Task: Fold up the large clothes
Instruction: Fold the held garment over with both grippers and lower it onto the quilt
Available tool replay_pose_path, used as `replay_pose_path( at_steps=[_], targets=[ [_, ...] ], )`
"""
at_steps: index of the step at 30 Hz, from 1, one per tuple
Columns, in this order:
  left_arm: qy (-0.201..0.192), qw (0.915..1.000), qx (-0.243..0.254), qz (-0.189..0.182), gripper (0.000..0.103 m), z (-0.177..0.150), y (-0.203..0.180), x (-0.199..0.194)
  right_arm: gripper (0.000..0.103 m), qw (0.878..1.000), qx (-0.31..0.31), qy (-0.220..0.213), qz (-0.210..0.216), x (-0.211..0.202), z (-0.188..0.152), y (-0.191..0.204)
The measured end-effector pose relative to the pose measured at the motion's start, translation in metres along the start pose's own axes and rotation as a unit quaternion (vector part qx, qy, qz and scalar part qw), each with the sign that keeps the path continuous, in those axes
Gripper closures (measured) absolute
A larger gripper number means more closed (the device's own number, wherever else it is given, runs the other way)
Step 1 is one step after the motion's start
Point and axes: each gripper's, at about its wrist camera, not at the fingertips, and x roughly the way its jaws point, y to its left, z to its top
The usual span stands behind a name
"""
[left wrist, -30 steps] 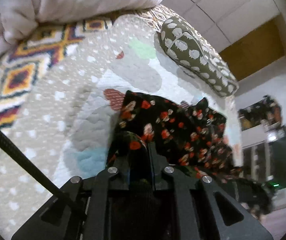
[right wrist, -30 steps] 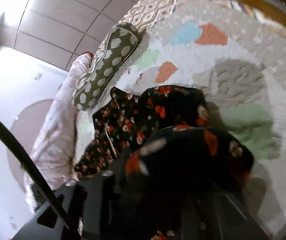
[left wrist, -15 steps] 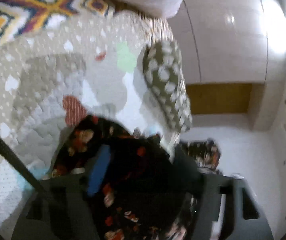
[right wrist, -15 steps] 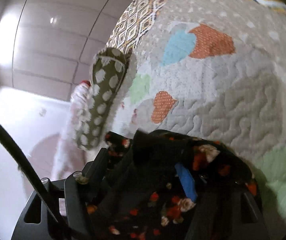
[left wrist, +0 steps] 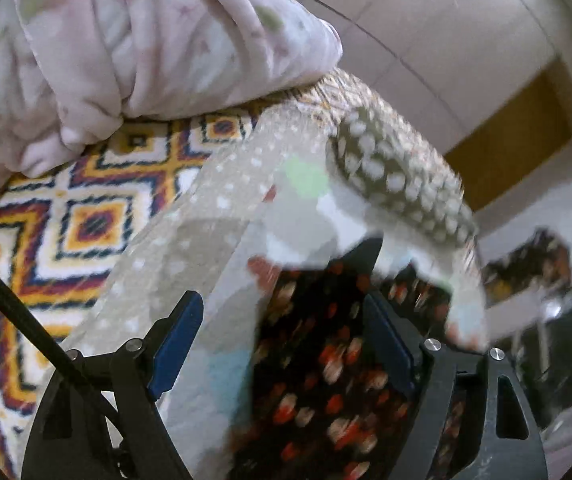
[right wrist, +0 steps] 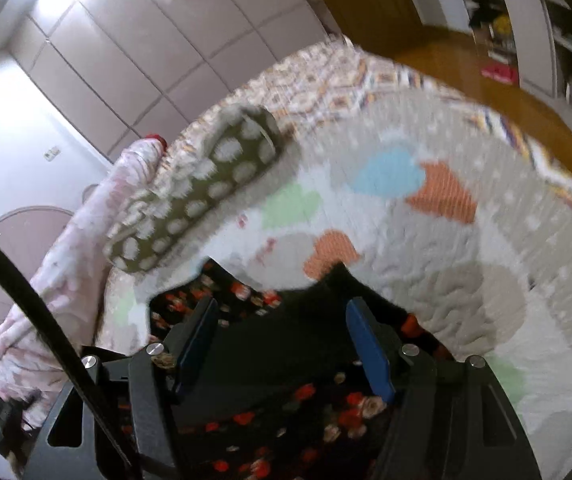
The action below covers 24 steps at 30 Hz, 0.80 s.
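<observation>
Nearest, the left hand-held gripper (left wrist: 282, 340) is opening, its blue pads clear of the black floral garment (left wrist: 325, 360) lying below them. The right hand-held gripper (right wrist: 282, 344) stands released over the same garment (right wrist: 286, 400), nothing pinched. The garment lies on the quilt (right wrist: 425, 248). Farther off sit a spotted pillow (right wrist: 206, 192), left, and a pink duvet (left wrist: 146, 40).
</observation>
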Motion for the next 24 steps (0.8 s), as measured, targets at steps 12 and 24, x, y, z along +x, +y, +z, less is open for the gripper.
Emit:
replay_pose_path(
  at_steps=[12,24],
  targets=[
    [0.088,0.9748,0.187,0.084,0.044,-0.116,-0.013,0.034,0.069,0.978,-0.162,0.118,0.049,0.010,-0.099,0.110],
    [0.058,0.9681,0.217,0.112,0.035,-0.130,-0.016,0.040,0.099,0.951,-0.243,0.176,-0.079,0.138,-0.140,0.155]
  ],
)
